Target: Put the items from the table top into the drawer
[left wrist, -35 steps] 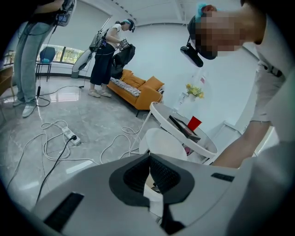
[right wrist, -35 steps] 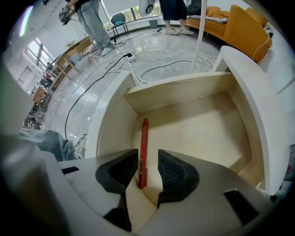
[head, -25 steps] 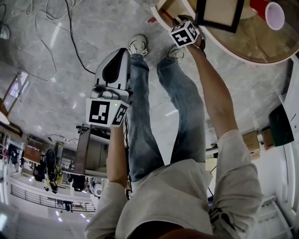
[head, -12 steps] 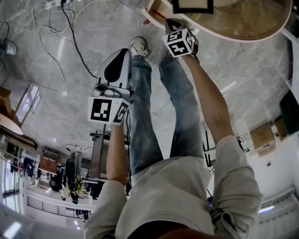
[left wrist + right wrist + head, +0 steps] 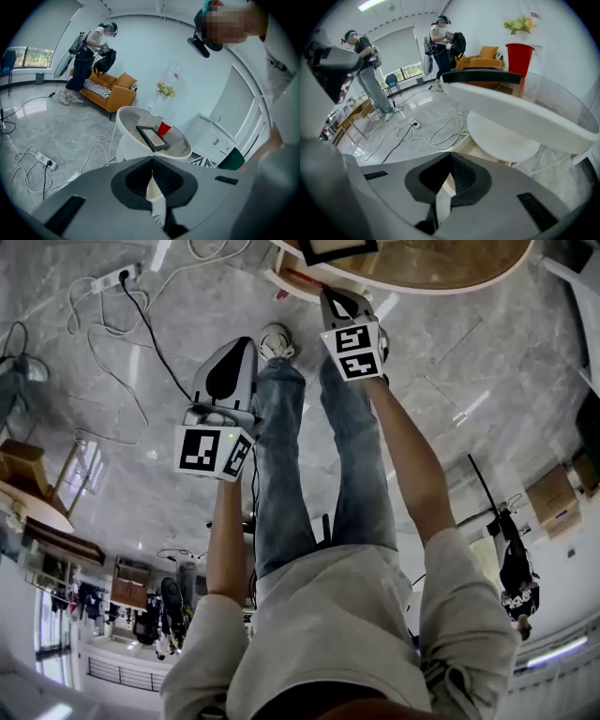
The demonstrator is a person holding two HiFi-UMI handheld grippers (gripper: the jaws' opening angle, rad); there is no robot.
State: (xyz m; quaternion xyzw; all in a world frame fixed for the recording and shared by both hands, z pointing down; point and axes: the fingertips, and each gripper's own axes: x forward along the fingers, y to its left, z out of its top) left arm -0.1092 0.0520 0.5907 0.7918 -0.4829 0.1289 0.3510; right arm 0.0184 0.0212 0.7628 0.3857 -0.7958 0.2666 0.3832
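Note:
A round wooden-topped table (image 5: pixel 441 268) stands past my feet at the top of the head view. On it lie a black picture frame (image 5: pixel 152 137) and a red cup (image 5: pixel 164 128); the right gripper view shows the cup (image 5: pixel 519 58) and the frame's edge (image 5: pixel 480 77) from below the table rim (image 5: pixel 511 110). My right gripper (image 5: pixel 330 296) is shut and empty, held just short of the table's edge. To its left my left gripper (image 5: pixel 244 343) is also shut and empty, its jaws meeting (image 5: pixel 152 159) while pointing toward the table.
White cables and a power strip (image 5: pixel 117 277) lie on the grey floor at left. An orange sofa (image 5: pixel 112 91) and a standing person (image 5: pixel 89 56) are beyond the table. A white cabinet (image 5: pixel 211 138) stands to its right. A white lower shelf (image 5: pixel 501 138) sits under the tabletop.
Both grippers have lifted, the right one more. In the head view the table has slid toward the top edge and the red cup has left the picture.

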